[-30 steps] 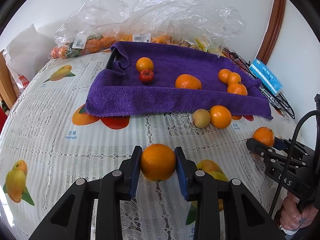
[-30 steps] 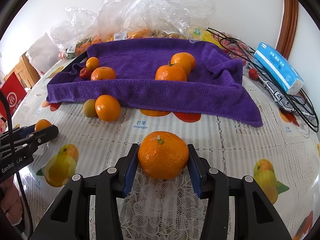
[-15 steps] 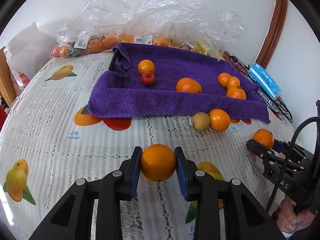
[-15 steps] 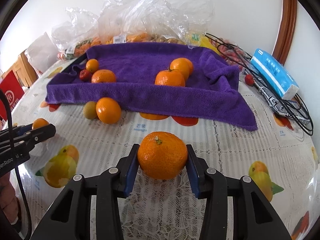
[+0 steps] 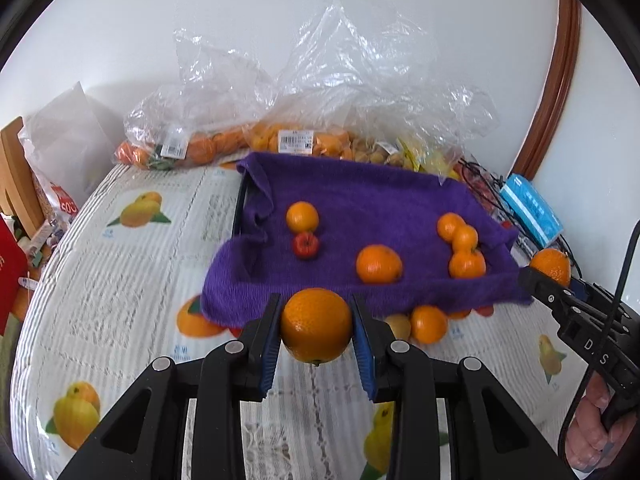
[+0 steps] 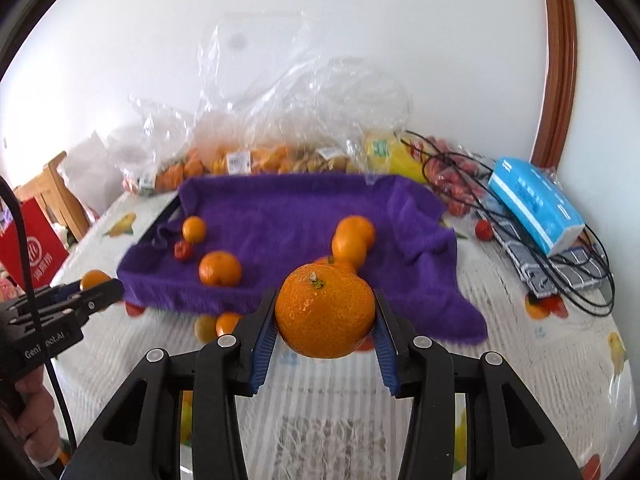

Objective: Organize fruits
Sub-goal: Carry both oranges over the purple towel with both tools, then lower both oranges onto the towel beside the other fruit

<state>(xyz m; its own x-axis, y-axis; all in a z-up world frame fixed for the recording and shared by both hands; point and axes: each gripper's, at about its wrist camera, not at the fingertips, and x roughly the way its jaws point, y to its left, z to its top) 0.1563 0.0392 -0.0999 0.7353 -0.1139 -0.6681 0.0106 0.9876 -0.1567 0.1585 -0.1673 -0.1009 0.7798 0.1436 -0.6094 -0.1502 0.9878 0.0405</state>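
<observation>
Orange pinched tight in left gripper (image 5: 316, 326), mandarin (image 6: 325, 311) clamped in right gripper (image 6: 325, 322); both held up off the tablecloth (image 5: 120, 280), just short of purple towel (image 5: 360, 200).

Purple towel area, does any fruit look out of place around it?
Yes. An orange and a yellowish-green fruit sit on the tablecloth just off the front edge of the purple towel, while the other loose fruit lies on the towel. A small red fruit also lies apart, by the cables.
</observation>
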